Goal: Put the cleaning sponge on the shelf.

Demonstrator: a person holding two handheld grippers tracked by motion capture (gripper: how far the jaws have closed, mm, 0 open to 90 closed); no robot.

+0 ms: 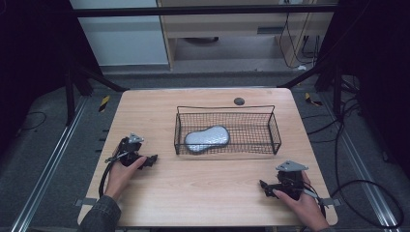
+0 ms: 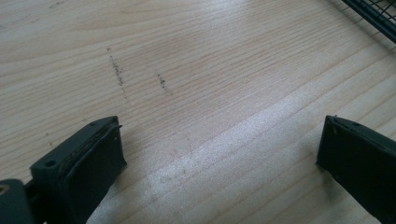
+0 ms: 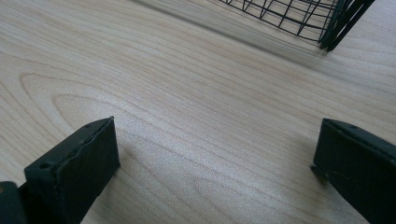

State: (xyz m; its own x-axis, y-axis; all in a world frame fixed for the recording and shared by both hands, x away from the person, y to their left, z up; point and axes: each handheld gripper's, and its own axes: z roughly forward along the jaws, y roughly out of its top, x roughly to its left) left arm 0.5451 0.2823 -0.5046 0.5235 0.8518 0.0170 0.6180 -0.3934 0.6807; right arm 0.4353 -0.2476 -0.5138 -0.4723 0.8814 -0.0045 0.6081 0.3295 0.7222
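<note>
Grey pad point(image 1: 207, 138) lies flat on the floor of the wire basket point(image 1: 274, 129), in its left half. Shape: peanut-like, two lobes with a slight waist. Long axis runs roughly left to right across the counter point(image 1: 208, 193), tilted a little: the left lobe sits nearer the person, the right lobe farther off and higher in the high view. The left lobe is close to the basket's front-left corner; whether it touches the wire cannot be told.

Basket stands at mid-counter, long side parallel to the front edge.

Left claw point(image 1: 153, 159) rests low on the counter, in the person's left hand point(image 1: 121, 175), jaws pointing right toward the basket's front-left corner. It is near that corner but apart from it. The pad lies beyond it to the right and slightly farther away, behind the basket wall. In the left gripper view the jaws stand wide with bare wood between them, and a strip of basket wire point(image 2: 373, 16) shows at the top right.

Right claw point(image 1: 263, 185) sits near the front right of the counter, in the right hand point(image 1: 302, 203), jaws pointing left. Pad lies well apart from it, up and to the left. Right gripper view: jaws wide, nothing between them, basket corner point(image 3: 327, 23) at top right.
</note>
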